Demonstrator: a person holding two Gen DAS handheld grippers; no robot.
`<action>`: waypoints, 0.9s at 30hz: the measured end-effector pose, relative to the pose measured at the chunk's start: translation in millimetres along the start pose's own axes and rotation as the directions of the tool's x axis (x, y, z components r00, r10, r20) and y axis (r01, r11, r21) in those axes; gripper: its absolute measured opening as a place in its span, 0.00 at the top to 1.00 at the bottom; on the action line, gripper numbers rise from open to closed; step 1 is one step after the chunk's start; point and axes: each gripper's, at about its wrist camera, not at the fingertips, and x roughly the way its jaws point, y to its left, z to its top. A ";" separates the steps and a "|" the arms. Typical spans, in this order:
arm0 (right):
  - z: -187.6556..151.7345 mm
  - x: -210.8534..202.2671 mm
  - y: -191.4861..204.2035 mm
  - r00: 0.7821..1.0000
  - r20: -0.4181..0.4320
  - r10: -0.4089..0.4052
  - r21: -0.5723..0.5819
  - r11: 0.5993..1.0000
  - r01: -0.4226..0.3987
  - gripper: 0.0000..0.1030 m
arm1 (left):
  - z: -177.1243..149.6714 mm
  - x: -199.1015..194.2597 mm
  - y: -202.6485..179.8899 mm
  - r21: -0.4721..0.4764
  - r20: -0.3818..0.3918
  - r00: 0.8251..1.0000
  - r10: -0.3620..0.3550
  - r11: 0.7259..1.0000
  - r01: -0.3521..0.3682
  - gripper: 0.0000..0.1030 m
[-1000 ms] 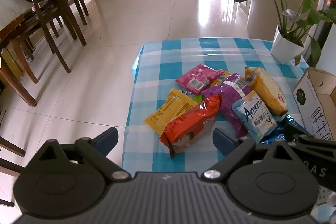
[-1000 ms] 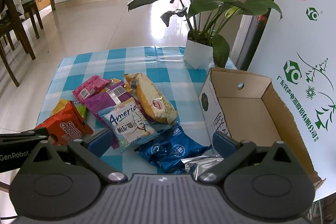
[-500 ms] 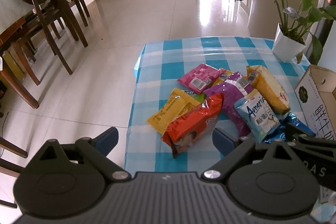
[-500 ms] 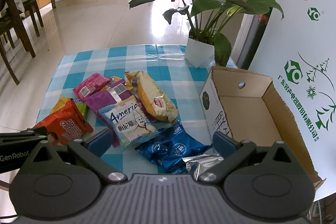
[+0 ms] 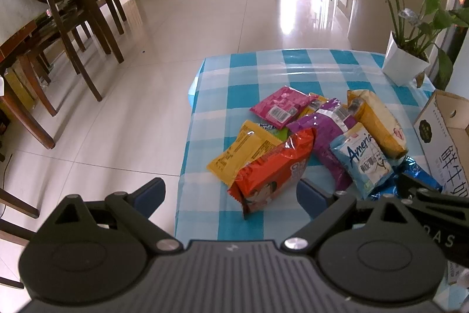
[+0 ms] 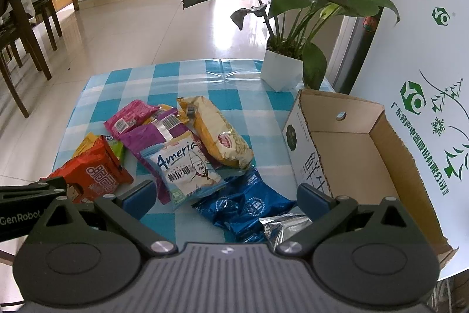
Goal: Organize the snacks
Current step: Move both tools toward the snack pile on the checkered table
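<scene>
Slightly nearer snack pile, both grippers agape

Snack packets heaped on checked tablecloth, open cardboard box empty beside them

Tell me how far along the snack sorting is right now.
Nothing is done: the cardboard box is empty. Nothing in hand: left gripper and right gripper both have open jaws. Left: every packet, from the orange packet to the blue packet.

Both the left hand-held gripper and right hand-held gripper gape wide.
</scene>
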 end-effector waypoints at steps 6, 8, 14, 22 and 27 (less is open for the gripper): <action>-0.1 0.8 -0.2 1.000 -0.002 0.002 0.001 1.000 -0.002 0.00 | 0.0 0.5 0.4 0.000 -0.004 1.000 0.000 1.000 0.000 0.08; -0.4 1.4 0.0 1.000 -0.005 0.005 0.003 1.000 -0.005 0.00 | 0.1 1.0 0.7 0.000 -0.004 1.000 0.000 1.000 0.000 0.08; -0.4 2.0 0.3 1.000 -0.007 0.009 0.003 1.000 -0.009 0.00 | -0.5 1.4 1.0 0.001 -0.005 1.000 -0.001 1.000 0.001 0.08; -0.1 2.0 0.3 1.000 -0.007 0.010 0.001 1.000 -0.010 0.00 | -1.2 2.2 1.0 0.006 -0.008 1.000 -0.005 1.000 0.005 0.08; -1.6 3.3 -2.3 1.000 -0.010 0.024 0.001 1.000 -0.024 0.00 | -1.5 4.4 1.6 0.007 -0.014 1.000 -0.023 1.000 0.023 0.07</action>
